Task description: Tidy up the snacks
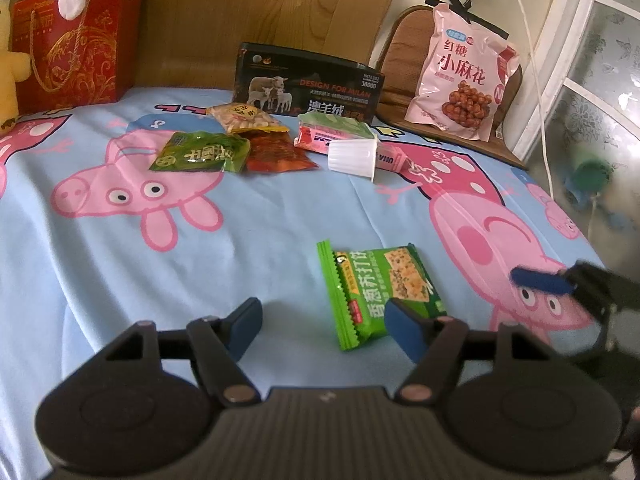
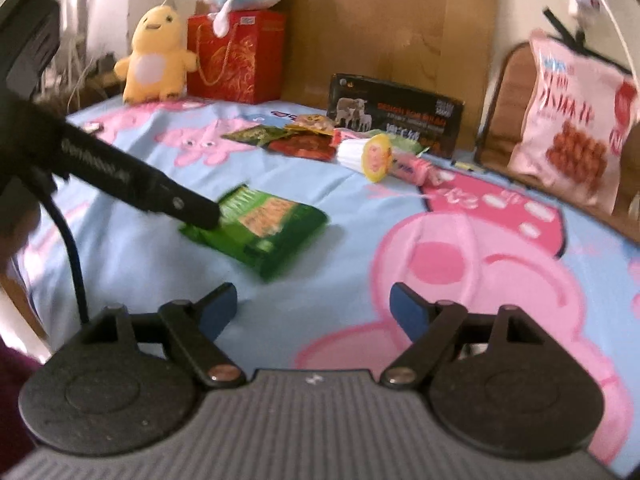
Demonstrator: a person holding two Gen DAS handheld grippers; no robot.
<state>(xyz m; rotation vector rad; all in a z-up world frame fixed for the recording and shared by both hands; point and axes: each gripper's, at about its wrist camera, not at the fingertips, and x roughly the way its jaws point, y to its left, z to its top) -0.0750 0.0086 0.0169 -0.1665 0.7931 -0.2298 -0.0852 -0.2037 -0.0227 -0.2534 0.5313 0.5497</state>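
step: cracker pack [image 1: 380, 294] lies alone on sheet [image 1: 260, 232], apart from snack pile [image 1: 240, 146] | left gripper [image 1: 324, 322] spread, empty, beside pack | right gripper [image 2: 314, 306] spread, empty | next: likely pinch pack, carry to pile

The bedsheet [image 1: 260, 248] was pale blue, printed with pink cartoon pigs. On it lay a bright green cracker packet [image 1: 378, 292] with white lettering and a picture of a speckled tan cracker. Farther back were a dark green packet [image 1: 198, 153], a red one [image 1: 278, 155], a yellow-orange one [image 1: 244, 117], and a ribbed white cup [image 1: 353, 156] whose lid [image 2: 376, 157] was yellow with a pink centre. A black box [image 1: 308, 84] bore white sheep and red lettering. The big bag [image 1: 460, 80] was pink, the gift bag [image 1: 76, 44] red with gold scrollwork, the plush chick [image 2: 154, 56] yellow. Each hand-held gripper had black arms and blue pads [image 1: 404, 326].
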